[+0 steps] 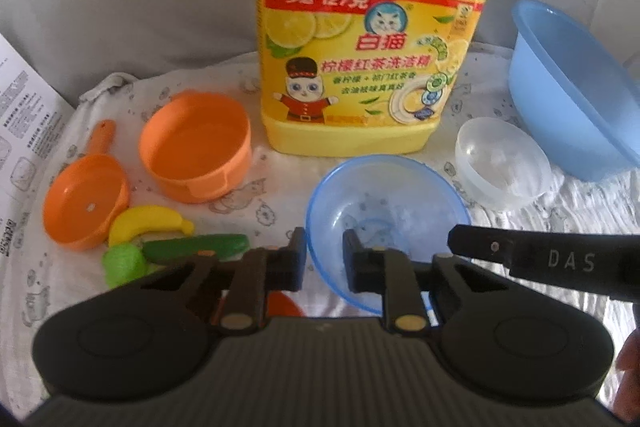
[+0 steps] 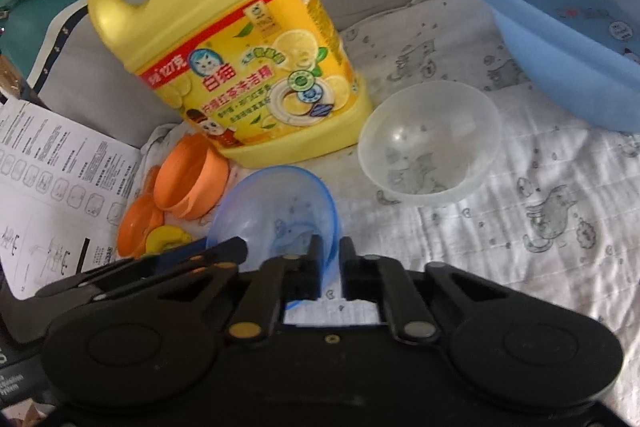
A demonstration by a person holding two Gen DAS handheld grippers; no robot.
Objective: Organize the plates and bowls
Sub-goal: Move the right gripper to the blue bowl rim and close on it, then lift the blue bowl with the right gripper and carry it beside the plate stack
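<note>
A clear blue bowl point(image 1: 386, 215) sits on the patterned cloth in front of the detergent jug; it also shows in the right wrist view point(image 2: 276, 211). My left gripper point(image 1: 324, 259) straddles its near-left rim, with a narrow gap between the fingers. My right gripper point(image 2: 330, 263) straddles its right rim, the fingers close on the rim. A clear colourless bowl point(image 1: 502, 163) point(image 2: 430, 143) stands to the right. A big blue basin point(image 1: 572, 87) point(image 2: 560, 11) is at the far right.
A yellow detergent jug point(image 1: 372, 39) point(image 2: 236, 43) stands behind the bowls. An orange toy pot point(image 1: 196, 147), an orange toy pan point(image 1: 84, 203), a toy banana point(image 1: 150, 221) and green toy vegetables point(image 1: 196, 247) lie on the left. A printed sheet point(image 2: 60, 187) lies at far left.
</note>
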